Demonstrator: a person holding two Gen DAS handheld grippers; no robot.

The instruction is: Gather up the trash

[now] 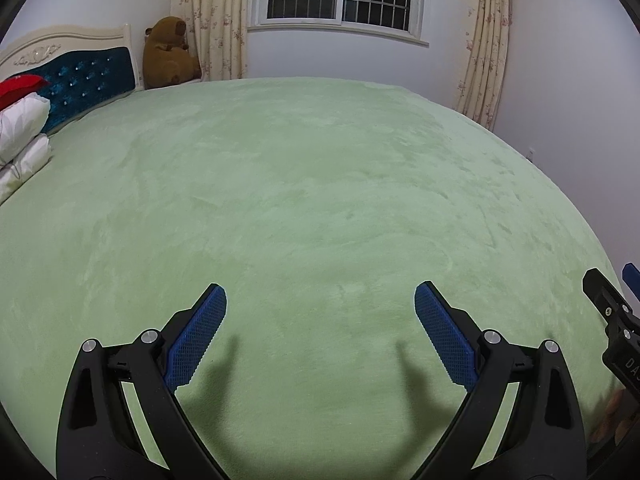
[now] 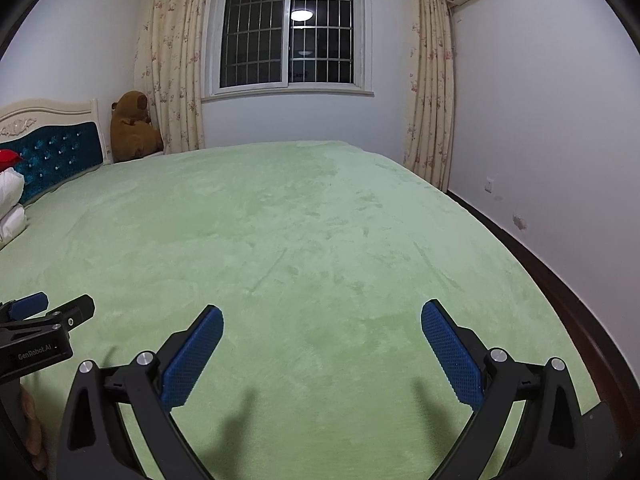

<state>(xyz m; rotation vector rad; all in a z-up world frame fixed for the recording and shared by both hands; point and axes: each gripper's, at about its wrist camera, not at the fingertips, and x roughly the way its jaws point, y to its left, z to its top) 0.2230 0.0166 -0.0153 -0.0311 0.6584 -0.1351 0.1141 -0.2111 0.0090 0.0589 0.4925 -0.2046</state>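
Two grippers over one green bed (image 1: 304, 184): left gripper (image 1: 320, 304) and right gripper (image 2: 322, 322), each with two blue pads spread wide, nothing between them. No trash shows in either view. At the headboard end: one brown plush toy (image 1: 170, 54), two white pillows (image 1: 20, 136), one red cushion (image 1: 18, 86); one barred window (image 2: 288, 30) flanked by two curtains.

Bed under a smooth pale-green blanket (image 1: 304, 184), white pillows (image 1: 20, 140) stacked at its head.
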